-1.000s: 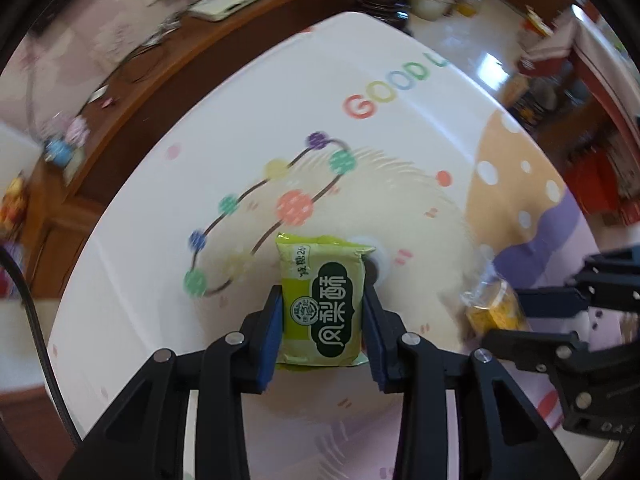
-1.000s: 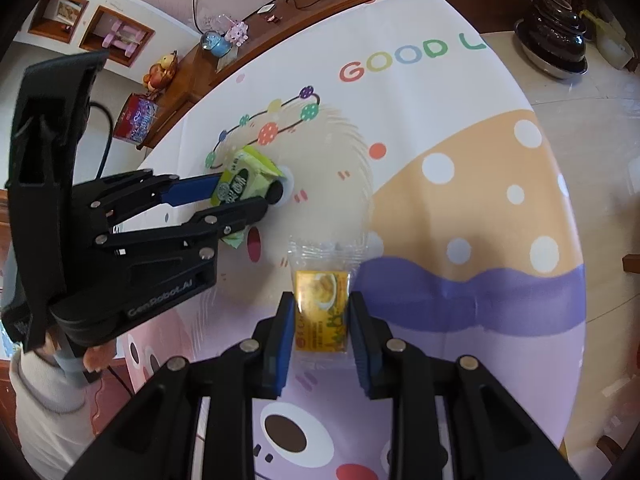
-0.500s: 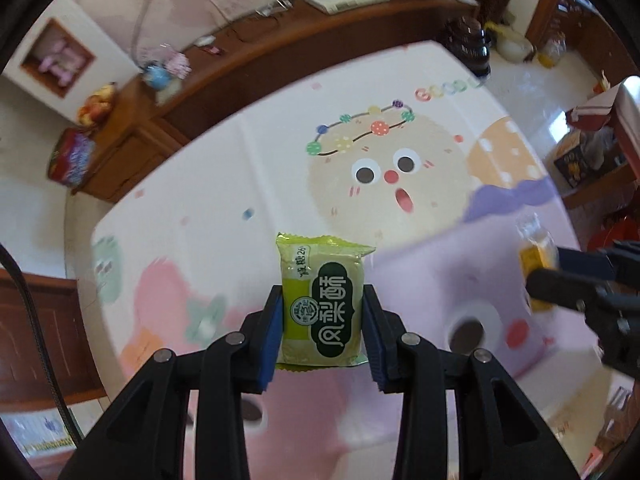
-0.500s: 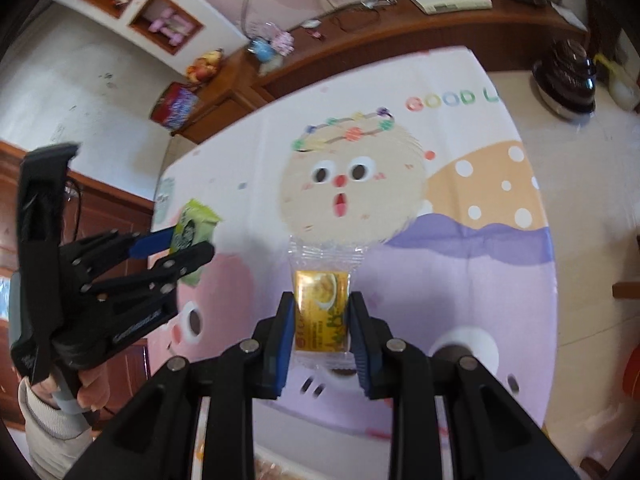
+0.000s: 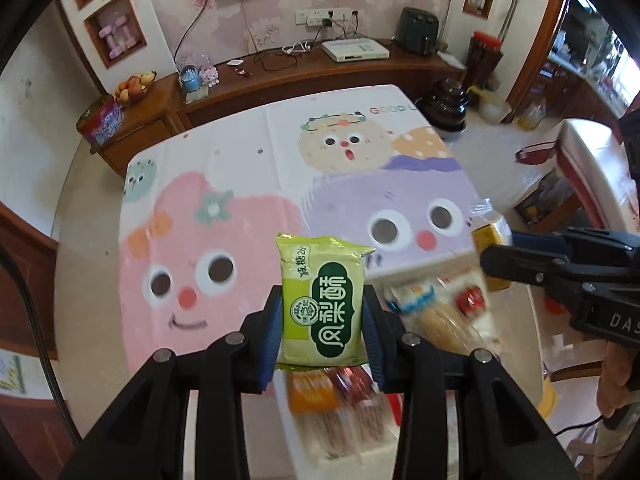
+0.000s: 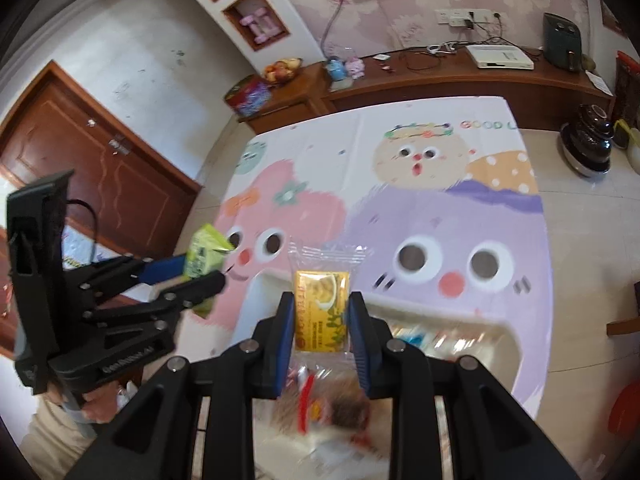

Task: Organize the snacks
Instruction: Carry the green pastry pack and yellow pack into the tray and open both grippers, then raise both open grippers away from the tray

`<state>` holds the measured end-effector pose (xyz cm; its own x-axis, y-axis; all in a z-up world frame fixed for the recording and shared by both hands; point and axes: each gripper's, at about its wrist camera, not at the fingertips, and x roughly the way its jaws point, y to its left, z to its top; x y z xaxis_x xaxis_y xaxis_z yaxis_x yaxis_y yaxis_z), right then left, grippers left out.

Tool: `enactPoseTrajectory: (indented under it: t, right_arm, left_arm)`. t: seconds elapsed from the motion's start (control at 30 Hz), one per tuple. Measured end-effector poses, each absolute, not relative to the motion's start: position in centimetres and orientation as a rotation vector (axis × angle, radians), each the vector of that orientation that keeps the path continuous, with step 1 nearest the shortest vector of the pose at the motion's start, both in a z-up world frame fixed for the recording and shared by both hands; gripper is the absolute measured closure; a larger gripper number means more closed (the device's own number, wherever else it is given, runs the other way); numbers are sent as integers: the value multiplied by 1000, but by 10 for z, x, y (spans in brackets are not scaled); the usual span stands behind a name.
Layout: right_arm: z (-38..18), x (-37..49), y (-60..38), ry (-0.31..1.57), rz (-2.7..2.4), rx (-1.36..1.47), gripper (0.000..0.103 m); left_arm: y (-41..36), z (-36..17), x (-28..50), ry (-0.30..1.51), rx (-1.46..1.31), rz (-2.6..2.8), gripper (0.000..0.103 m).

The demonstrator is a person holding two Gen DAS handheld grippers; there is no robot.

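Observation:
My left gripper (image 5: 323, 320) is shut on a green snack packet (image 5: 322, 304) with dark Chinese lettering, held high above the table's near edge. My right gripper (image 6: 322, 316) is shut on a clear-wrapped yellow snack packet (image 6: 322, 312). The right gripper with its yellow packet (image 5: 486, 236) shows at the right of the left wrist view. The left gripper with the green packet (image 6: 202, 258) shows at the left of the right wrist view. Below both lies a white box (image 6: 508, 334) holding several blurred snacks (image 5: 340, 400).
The table wears a cartoon cloth (image 5: 224, 216) with pink and purple faces. A wooden sideboard (image 5: 280, 76) with a fruit bowl, a tin and a white device runs behind it. A dark stacked pot (image 5: 446, 104) stands on the floor at the right.
Both grippers have drawn back and up from the far part of the table towards its near edge, each keeping its packet. The white box of snacks has come into view below them.

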<state>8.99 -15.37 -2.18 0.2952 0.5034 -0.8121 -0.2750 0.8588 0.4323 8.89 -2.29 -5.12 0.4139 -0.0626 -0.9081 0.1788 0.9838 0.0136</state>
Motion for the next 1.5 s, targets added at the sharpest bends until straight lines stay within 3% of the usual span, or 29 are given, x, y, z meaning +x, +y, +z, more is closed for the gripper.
enactPoseTrajectory:
  t: [0.27,0.73,0.8,0.87,0.9,1.03,1.5]
  right_arm:
    - [-16,20,-144,1101,530,262,76]
    - [-57,-11,-141,1130,367,170,75]
    - [-63,-11,-140,1158,357,177,74]
    - [-66,-12,-139,1170,336,176,67]
    - [-67,-13,-139,1167,320,170,66]
    - [-64,-19,-139,1131,279,159,52]
    - [-44,-32,-134,1020,204,105,50]
  left_arm:
    - [-30,-68,22,1072,50,-122,68]
    - [-41,-127,-8,1181,13,-45,67]
    - [-40,-128,-8,1181,13,-25,59]
    - [-38,-125,-9,1163,8,-9,22]
    - [-36,-122,-10,1147,-2,-2,16]
    - [-32,-116,-14,1123,5,18,12]
    - [-12,-104,-19,1078,-34,69,5]
